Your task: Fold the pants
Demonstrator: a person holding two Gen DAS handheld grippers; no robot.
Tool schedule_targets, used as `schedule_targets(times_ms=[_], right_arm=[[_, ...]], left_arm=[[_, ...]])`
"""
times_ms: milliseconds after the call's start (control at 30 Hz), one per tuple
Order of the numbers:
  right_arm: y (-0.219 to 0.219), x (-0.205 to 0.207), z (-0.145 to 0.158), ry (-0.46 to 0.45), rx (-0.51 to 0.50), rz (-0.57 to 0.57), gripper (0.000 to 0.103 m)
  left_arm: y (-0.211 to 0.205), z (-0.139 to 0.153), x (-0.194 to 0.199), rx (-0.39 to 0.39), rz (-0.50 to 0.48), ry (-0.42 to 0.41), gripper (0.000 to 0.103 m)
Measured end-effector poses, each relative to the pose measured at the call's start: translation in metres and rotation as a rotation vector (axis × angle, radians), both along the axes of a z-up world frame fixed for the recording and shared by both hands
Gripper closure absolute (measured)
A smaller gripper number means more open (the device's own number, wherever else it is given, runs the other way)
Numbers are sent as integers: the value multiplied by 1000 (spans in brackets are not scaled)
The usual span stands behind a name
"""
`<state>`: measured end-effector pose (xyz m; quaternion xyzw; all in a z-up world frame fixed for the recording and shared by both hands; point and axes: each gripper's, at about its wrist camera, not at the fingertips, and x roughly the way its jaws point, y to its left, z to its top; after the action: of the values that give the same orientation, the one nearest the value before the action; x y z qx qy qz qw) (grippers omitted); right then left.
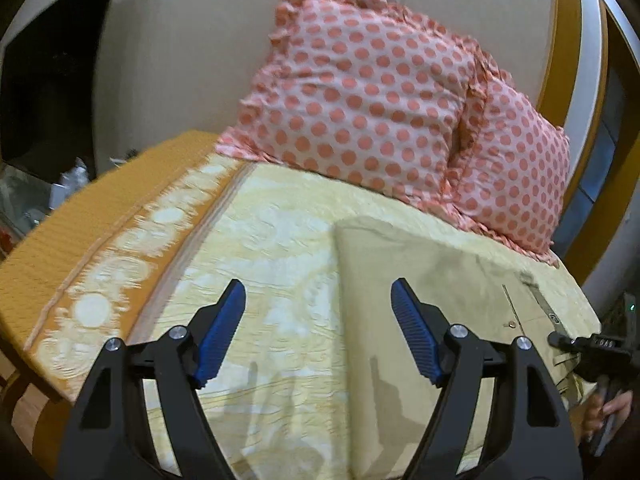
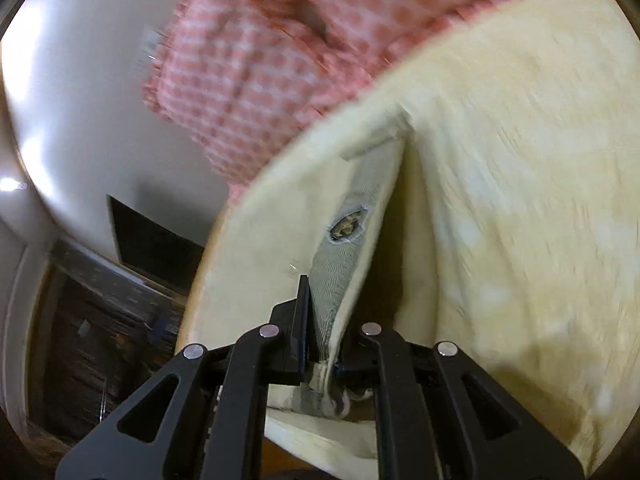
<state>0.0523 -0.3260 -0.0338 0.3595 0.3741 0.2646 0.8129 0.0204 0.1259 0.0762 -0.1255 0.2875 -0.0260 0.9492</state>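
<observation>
Beige pants lie flat on a yellow patterned bedspread, at the right of the left wrist view. My left gripper is open and empty, hovering above the pants' left edge. My right gripper shows at the far right edge there, at the pants' waist. In the right wrist view my right gripper is shut on the pants' waistband, whose grey lining and buttonhole show, and lifts it off the bedspread.
Two pink polka-dot pillows lean against the wall at the head of the bed. An orange border of the bedspread runs along the left edge. Dark furniture stands beside the bed.
</observation>
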Motion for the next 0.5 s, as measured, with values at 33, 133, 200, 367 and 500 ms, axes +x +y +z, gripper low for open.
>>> schedule_targets(times_ms=[33,133,200,367,500], right_arm=[[0,1,1,-2,6,1,93],[10,4,11,-8,-104,33,85],[0,5,24,-16,-179,11,59],[-25,37,29,-49,-166,-42,30],[-18,69,9,7,-177,5,50]], left_arm=[[-1,-2,6,-1,-15,17,28],[-6,-7,26,-7,-83,72,27],[-8,-9,40,-22,-127,100,22],[-7,-22,75,-77,-193,177,20],[-9,-38,97,-144,-251,264,20]])
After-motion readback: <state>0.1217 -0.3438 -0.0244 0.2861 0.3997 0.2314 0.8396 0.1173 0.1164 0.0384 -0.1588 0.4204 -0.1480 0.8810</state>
